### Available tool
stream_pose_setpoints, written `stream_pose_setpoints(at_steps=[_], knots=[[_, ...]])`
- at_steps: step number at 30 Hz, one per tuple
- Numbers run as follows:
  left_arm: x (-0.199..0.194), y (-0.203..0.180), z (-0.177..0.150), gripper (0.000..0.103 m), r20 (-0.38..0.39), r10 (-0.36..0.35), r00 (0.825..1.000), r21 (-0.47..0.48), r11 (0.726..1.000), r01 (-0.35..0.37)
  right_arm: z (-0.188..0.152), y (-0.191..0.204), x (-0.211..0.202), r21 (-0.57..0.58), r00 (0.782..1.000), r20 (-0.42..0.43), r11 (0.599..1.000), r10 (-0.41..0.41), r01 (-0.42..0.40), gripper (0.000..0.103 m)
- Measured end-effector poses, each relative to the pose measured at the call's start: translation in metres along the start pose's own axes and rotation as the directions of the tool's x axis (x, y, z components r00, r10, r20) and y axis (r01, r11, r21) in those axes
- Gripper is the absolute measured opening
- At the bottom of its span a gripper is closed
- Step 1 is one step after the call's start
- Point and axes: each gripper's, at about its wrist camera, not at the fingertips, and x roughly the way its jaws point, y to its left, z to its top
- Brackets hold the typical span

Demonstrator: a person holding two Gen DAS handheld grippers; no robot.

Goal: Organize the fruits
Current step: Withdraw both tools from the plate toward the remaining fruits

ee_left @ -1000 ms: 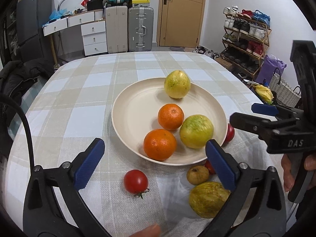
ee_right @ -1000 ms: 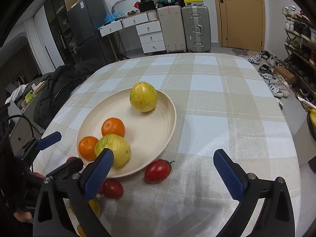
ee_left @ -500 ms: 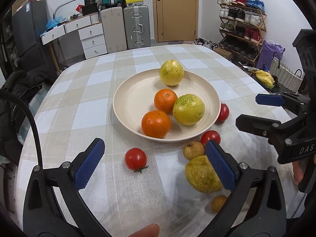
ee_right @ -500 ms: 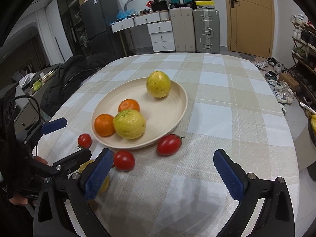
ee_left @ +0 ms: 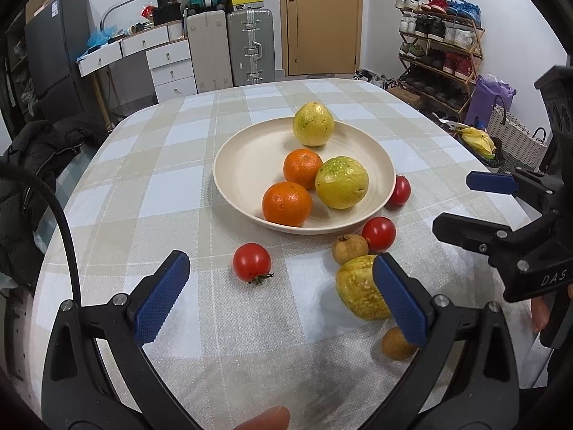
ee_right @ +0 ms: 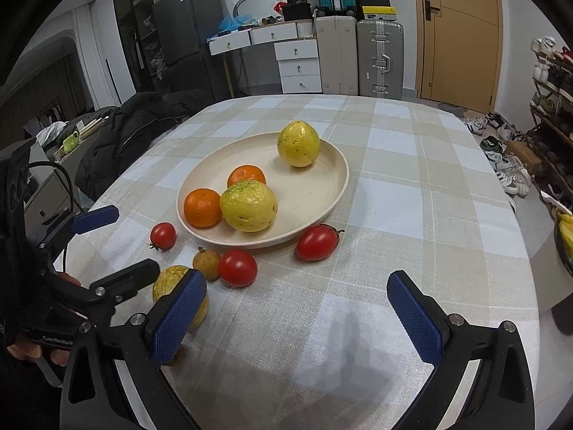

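A cream plate (ee_left: pixel 243 165) (ee_right: pixel 322 193) on the checked tablecloth holds two oranges (ee_left: pixel 286 203) and two yellow-green fruits (ee_left: pixel 342 187). Three red tomatoes (ee_left: pixel 251 261) (ee_right: pixel 317 242), two small brown fruits (ee_left: pixel 350 249) and a yellow-green fruit (ee_left: pixel 360 292) lie on the cloth in front of the plate. My left gripper (ee_left: pixel 283 299) is open and empty above the near cloth, the tomato just ahead of it. My right gripper (ee_right: pixel 297 313) is open and empty, near the table's front edge.
The round table's edge (ee_right: pixel 530 286) curves close on the right. A dark jacket (ee_left: pixel 32 165) lies on a chair at the left. Suitcases (ee_left: pixel 229 50), drawers and a shoe rack (ee_left: pixel 440 53) stand beyond the table.
Both grippers have pulled back and up from the plate, so more loose fruit shows in front. Both stay open. No fruit has moved.
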Motion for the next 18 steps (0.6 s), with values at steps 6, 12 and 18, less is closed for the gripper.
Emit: stream_pose_setpoints(at_steps=[6, 12, 18], knots=[[-0.003, 0.011, 0.002, 0.102, 0.005, -0.012, 1.000, -0.020, 1.000, 0.012, -0.006, -0.003, -0.007, 0.015, 1.000, 0.024, 1.000, 0.011, -0.012, 0.103], [0.003, 0.020, 0.001, 0.102, -0.017, -0.014, 1.000, -0.041, 0.999, 0.013, -0.016, -0.009, -0.002, 0.040, 1.000, 0.003, 0.999, 0.008, -0.008, 0.103], [0.014, 0.028, -0.001, 0.102, -0.039, -0.005, 0.999, -0.057, 0.998, 0.003, -0.017, -0.002, 0.008, 0.030, 1.000, -0.026, 0.999, -0.017, 0.017, 0.103]])
